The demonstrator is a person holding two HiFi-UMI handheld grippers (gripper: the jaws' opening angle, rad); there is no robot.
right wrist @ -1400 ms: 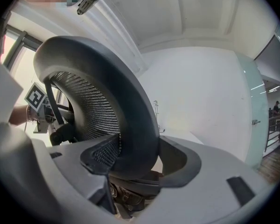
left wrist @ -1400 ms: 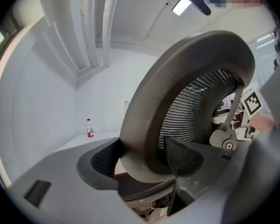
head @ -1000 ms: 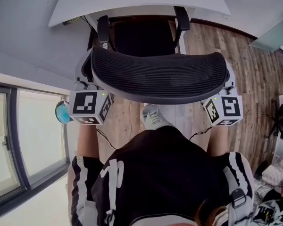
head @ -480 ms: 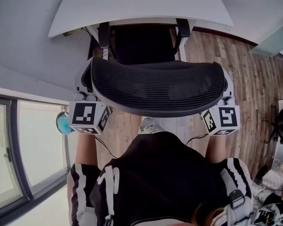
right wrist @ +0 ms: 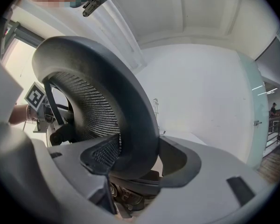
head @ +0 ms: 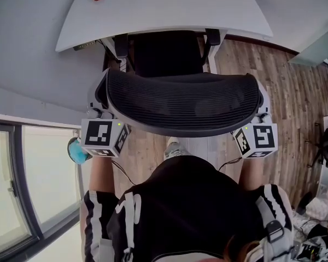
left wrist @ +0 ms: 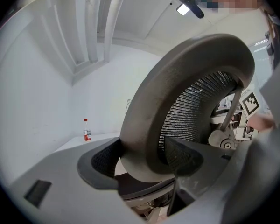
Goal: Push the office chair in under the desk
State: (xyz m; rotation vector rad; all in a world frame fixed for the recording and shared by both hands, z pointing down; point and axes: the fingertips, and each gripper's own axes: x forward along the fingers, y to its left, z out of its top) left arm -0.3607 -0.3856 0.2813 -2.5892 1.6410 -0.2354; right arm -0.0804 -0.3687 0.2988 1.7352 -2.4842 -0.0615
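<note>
My left gripper (left wrist: 140, 158) and right gripper (right wrist: 139, 158) are each clamped on the hard outer rim of the backrest of the office chair (head: 183, 100), one at its left end and one at its right. The chair stands on the near side of the white desk (head: 164, 10), with its seat and armrests just reaching under the near edge. I judge the rim stiff enough to push on where the mesh would give. The chair is probably heavy but free to roll, so an even push from both ends should stop it swivelling.
</note>
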